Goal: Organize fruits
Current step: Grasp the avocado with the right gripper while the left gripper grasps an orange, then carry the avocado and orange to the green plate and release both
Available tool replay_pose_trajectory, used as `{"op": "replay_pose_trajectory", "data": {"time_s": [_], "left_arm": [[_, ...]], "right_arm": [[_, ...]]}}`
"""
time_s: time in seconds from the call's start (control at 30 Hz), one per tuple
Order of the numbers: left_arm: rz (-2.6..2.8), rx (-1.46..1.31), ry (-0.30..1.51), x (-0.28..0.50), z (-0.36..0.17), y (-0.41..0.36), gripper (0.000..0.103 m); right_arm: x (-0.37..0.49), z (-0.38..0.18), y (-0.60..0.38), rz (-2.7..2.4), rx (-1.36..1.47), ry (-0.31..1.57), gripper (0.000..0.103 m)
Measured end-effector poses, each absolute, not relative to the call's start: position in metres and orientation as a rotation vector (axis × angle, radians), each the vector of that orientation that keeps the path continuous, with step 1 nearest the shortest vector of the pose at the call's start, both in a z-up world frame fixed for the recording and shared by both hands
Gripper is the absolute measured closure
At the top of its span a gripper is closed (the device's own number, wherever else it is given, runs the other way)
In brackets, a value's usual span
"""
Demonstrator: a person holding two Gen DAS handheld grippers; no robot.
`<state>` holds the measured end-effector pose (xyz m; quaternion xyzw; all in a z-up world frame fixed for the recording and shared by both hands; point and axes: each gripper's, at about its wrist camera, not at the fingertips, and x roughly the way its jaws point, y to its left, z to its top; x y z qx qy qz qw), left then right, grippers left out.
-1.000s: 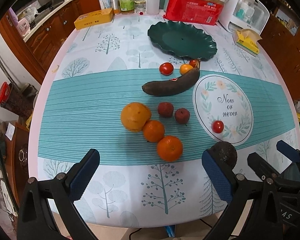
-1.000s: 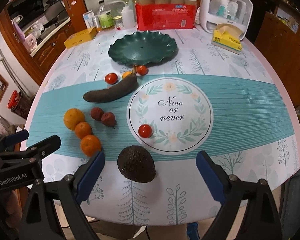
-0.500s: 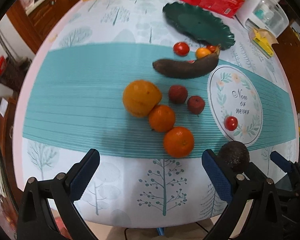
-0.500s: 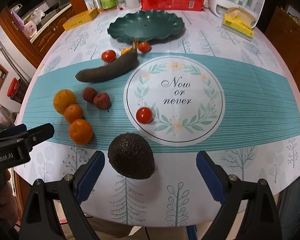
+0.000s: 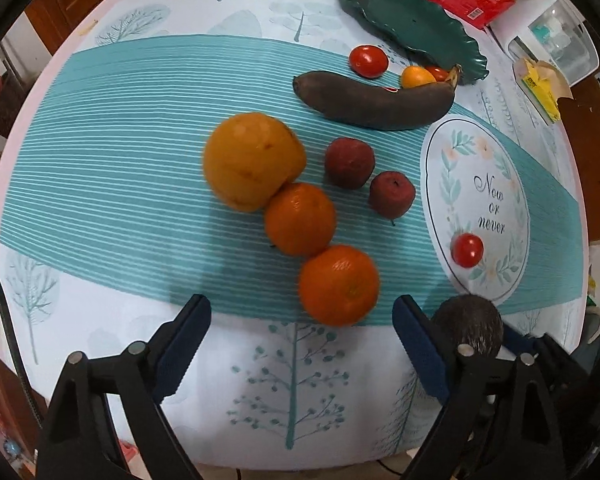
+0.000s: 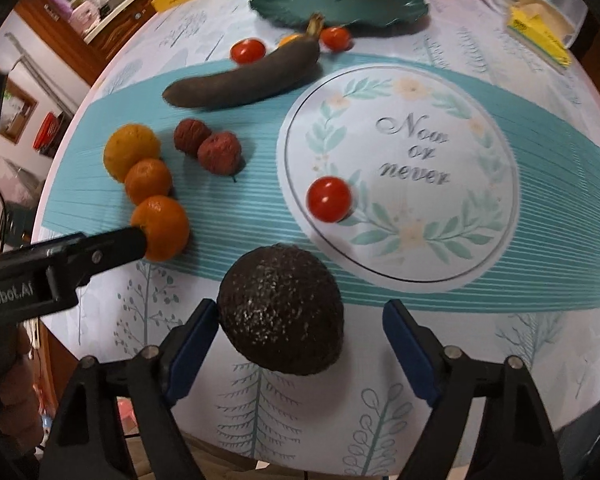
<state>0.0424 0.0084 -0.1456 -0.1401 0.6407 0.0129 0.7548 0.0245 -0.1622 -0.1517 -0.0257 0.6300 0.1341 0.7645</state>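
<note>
Low in the frame, the right gripper [image 6: 296, 344], jaws apart, has closed in around the avocado [image 6: 282, 314]; the left gripper [image 5: 300, 336], also spread, nears the orange [image 5: 339, 285]. Grasps look imminent.

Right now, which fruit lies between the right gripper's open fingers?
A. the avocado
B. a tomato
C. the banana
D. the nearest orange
A: the avocado sits between the fingers of the right gripper, close to the left finger, with the jaws open and a gap on the other side.
</note>
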Motion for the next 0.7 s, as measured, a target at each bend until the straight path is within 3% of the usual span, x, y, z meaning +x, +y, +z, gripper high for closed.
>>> {"op": "replay_pose_trajectory", "data": {"time_s": [0.1, 0.2, 0.33, 0.4, 0.7], "left_arm": [[0.029, -0.301, 1.410, 0.048, -0.153, 0.001, 0.027], [0.024, -0.293, 1.436, 0.051, -0.161, -0.008, 0.041], [0.030, -0.259, 1.445, 0.054, -0.165, -0.019, 0.047], [0.012, -0.272, 1.436, 0.056, -0.165, -0.021, 0.059], [-0.029, -0.230, 1.434, 0.057, -0.148, -0.022, 0.061]], "right_arm": [[0.026, -0.160, -0.158, 0.334, -0.067, 1.386, 0.039], [0.025, -0.160, -0.157, 0.353, -0.085, 1.371, 0.040], [0.026, -0.161, -0.160, 0.379, -0.076, 1.361, 0.040], [0.025, -0.160, -0.164, 0.386, -0.070, 1.361, 0.040], [0.024, -0.159, -0.168, 0.365, -0.063, 1.365, 0.041]]}}
